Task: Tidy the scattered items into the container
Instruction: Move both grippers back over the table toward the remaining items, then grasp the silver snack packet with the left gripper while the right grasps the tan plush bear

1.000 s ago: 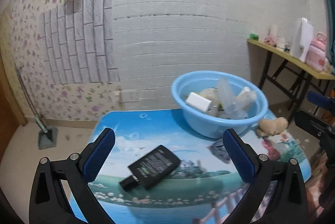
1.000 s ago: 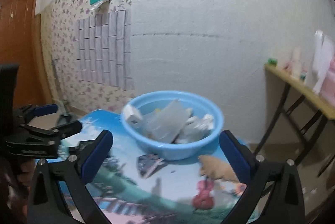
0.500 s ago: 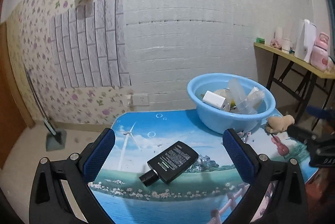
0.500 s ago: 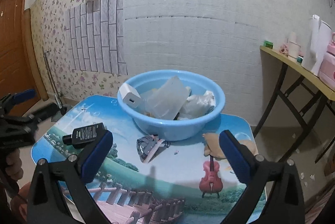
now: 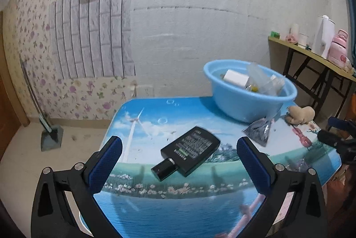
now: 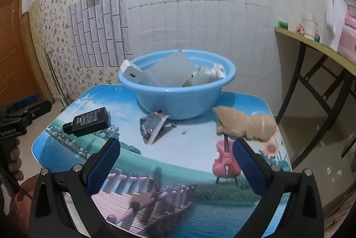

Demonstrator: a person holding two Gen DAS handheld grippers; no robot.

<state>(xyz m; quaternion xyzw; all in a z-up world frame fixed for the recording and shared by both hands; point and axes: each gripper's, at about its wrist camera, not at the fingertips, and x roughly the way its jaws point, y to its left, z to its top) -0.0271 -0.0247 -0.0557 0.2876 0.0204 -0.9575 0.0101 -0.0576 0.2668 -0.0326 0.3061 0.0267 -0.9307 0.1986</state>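
Observation:
A light blue basin (image 5: pixel 249 102) (image 6: pixel 178 102) stands at the far side of the picture-printed table (image 5: pixel 178 204) (image 6: pixel 182 171), holding a white charger (image 6: pixel 130 73), a clear plastic box and crumpled bags. A flat black bottle (image 5: pixel 188 154) (image 6: pixel 89 121) lies on the table just beyond my open left gripper (image 5: pixel 176 160). A small dark foil packet (image 5: pixel 259 132) (image 6: pixel 152 129) lies in front of the basin. A tan plush toy (image 5: pixel 300 115) (image 6: pixel 244 124) sits at the table's right. My right gripper (image 6: pixel 175 162) is open above the table's near part, empty.
A wooden side table (image 5: pixel 311 55) (image 6: pixel 318 49) with a pink case and white items stands to the right by the wall. A broom (image 5: pixel 42 117) leans on the floral wall at left. A brown door (image 6: pixel 13 46) is at far left. A hand (image 6: pixel 13 162) holds the left gripper's handle.
Both grippers have pulled back from the basin and stayed open. The left view has swung left, so the black bottle now sits centred between its fingers.

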